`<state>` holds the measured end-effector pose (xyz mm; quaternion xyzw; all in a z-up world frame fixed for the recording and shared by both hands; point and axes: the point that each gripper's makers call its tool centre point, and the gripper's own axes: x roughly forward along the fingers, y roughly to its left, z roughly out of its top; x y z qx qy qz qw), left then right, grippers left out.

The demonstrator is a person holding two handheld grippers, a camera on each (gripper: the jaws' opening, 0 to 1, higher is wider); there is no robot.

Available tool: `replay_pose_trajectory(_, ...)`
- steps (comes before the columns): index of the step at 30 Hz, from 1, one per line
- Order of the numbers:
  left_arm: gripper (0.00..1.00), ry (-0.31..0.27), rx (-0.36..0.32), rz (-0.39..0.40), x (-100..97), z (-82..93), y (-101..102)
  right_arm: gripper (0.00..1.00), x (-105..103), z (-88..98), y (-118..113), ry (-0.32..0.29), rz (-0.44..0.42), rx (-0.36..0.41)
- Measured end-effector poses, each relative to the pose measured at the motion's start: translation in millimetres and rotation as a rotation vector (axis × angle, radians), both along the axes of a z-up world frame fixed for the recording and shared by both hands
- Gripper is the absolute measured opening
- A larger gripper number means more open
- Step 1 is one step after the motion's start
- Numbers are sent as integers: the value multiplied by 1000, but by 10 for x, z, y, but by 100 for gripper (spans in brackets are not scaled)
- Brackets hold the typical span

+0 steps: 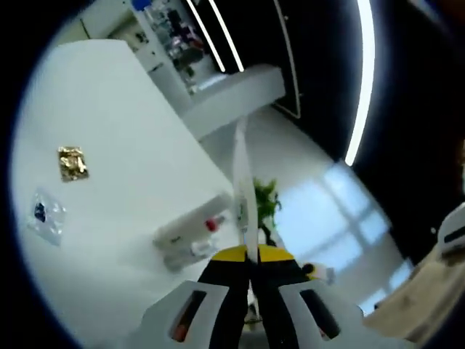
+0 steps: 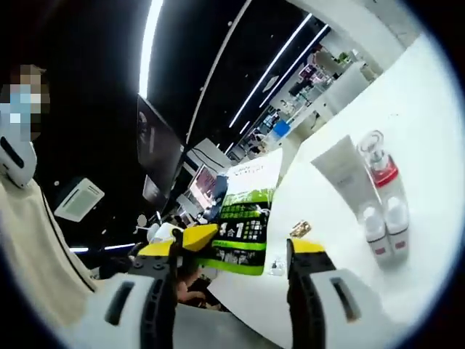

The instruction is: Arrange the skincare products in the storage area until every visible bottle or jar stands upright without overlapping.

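White tabletop (image 2: pixel 429 102) at right carries a white tube (image 2: pixel 345 178) and red-collared clear bottle (image 2: pixel 378 163); right hand-held gripper (image 2: pixel 232 251) apart, left hand-held gripper (image 1: pixel 251 256) together.

From the right gripper view I see a tight cluster on the white table (image 2: pixel 429 109): a white tube (image 2: pixel 343 174), a clear bottle with a red band (image 2: pixel 378 166), and two small white bottles (image 2: pixel 386 227) side by side, touching. In the left gripper view the same group (image 1: pixel 190 236) appears pressed together; I can't tell which stand upright.
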<state>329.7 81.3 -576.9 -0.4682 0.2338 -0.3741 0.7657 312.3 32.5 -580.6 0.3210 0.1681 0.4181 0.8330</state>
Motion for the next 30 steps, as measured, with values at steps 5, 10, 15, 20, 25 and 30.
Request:
replay_pose_trajectory(5,0,57,39,1,82,-263,-41,76,21,-151,-108,-10,-30,-91)
replay_pose_trajectory(10,0,112,65,6,163,-503,-83,81,7,-269,-245,-5,-60,-150)
replay_pose_trajectory(15,0,147,100,2,215,-721,-127,84,-15,-378,-397,2,-94,-211)
replay_pose_trajectory(20,0,203,145,-3,242,-1023,-155,87,-26,-417,-514,3,-123,-245)
replay_pose_trajectory(25,0,248,196,-15,233,-1298,-173,89,-28,-472,-653,13,-157,-274)
replay_pose_trajectory(30,0,270,230,-25,228,-1458,-193,89,-34,-511,-731,28,-185,-283)
